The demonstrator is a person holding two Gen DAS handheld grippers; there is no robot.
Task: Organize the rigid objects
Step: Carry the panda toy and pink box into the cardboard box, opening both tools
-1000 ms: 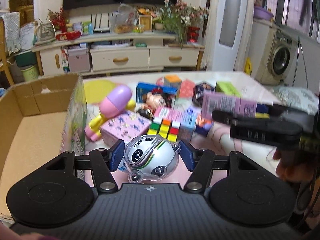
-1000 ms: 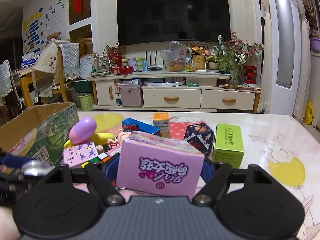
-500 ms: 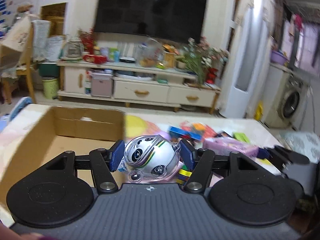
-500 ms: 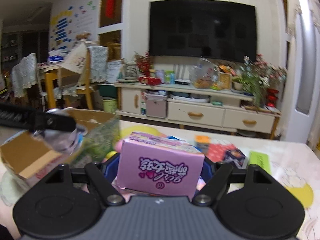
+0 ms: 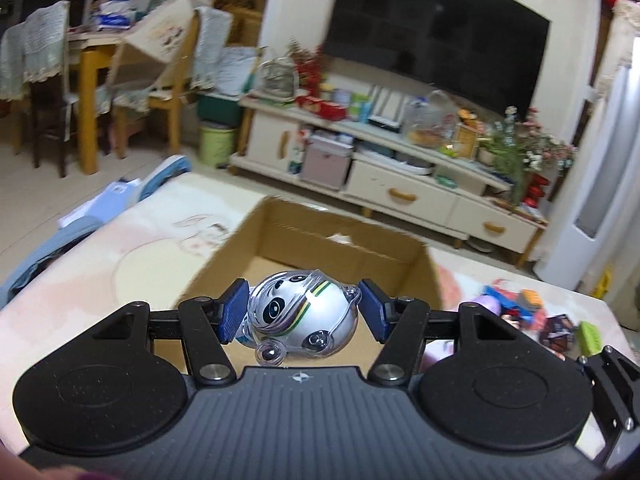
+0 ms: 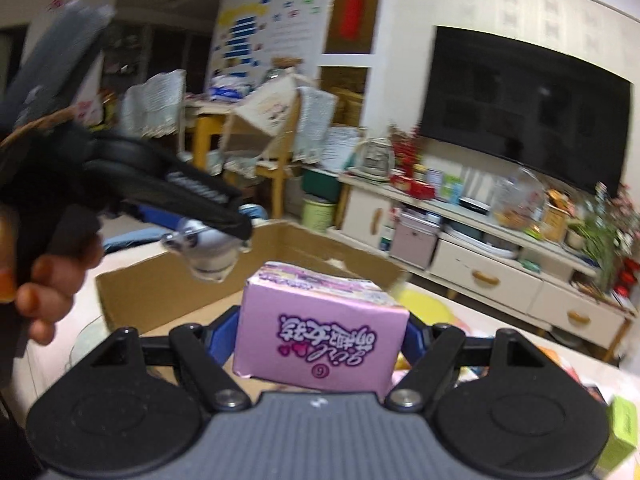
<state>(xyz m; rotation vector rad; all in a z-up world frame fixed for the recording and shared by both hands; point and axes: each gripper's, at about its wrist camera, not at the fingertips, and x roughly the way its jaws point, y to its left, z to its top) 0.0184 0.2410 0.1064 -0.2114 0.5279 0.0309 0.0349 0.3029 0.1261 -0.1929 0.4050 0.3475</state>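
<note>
My left gripper is shut on a silver panda toy in a clear shell, held above the open cardboard box. My right gripper is shut on a pink box with purple lettering, held in the air at the box's near right side. In the right wrist view the left gripper with the panda toy hangs over the cardboard box, with a hand around its handle. The box floor that shows is bare.
Several toys and small boxes lie on the table to the right of the cardboard box, with a green box at the far right. A blue cloth hangs at the table's left edge. A TV cabinet stands behind.
Both grippers have swung left and risen a little, from over the pile of toys to the cardboard box, rolling as they went. Each keeps its hold on its object.
</note>
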